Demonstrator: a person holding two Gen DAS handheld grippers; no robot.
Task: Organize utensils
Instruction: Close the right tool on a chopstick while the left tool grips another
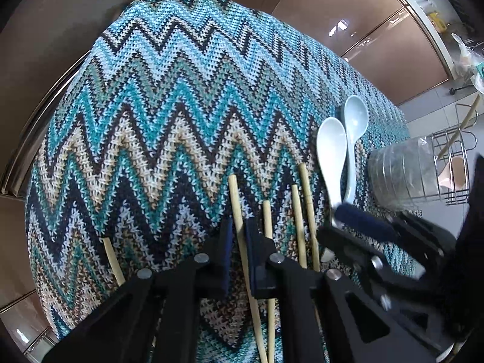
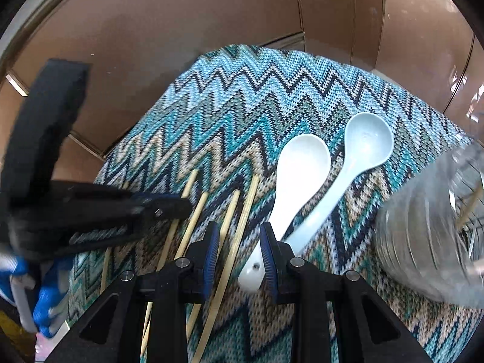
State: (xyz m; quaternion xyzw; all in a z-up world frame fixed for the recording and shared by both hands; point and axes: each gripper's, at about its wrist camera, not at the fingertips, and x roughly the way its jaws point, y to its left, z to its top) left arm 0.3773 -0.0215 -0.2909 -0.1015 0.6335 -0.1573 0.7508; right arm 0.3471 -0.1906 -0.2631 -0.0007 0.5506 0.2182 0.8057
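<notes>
Between right tool (image 2: 239, 254) fingers, white spoon (image 2: 298, 178).

Lighting: bright, even daylight; soft shadows. Glare: white highlights on glossy cabinets (image 1: 357, 27). Distortion: strong fisheye bending, dark vignetted corners. Blur: clear jar (image 2: 429, 230) and the other gripper, both views, smeared; cloth (image 1: 181, 106) sharp.

Black grippers (image 2: 239, 254), blue-ribbed jaws, seemingly silver screws.

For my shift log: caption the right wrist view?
Right gripper open over white spoon handle, chopsticks alongside on zigzag cloth.
</notes>
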